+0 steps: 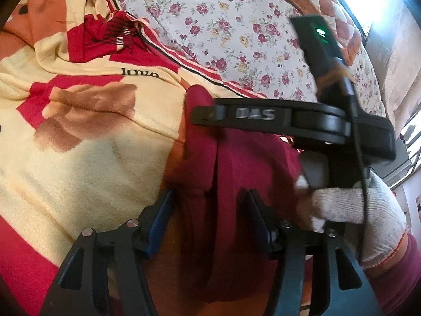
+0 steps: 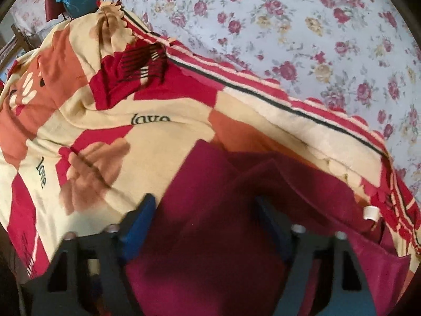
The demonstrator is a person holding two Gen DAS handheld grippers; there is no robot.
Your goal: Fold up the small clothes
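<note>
Cloth: small dark red cloth [image 2: 223, 210], low middle, on the cream and red fleece blanket [image 2: 86, 131].
Left claw [image 1: 210, 210]: apart around cloth.
Right claw [image 2: 205, 218]: apart over cloth.
Risk: nothing pinched, so the fold may flop open.

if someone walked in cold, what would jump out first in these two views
The dark red garment fills the lower middle of both views, lying on a cream and red blanket printed with "love". In the left wrist view the right tool reaches across it from the right, held by a white-gloved hand, while the left tool straddles the cloth with its jaws apart. A flowered sheet lies behind.
</note>
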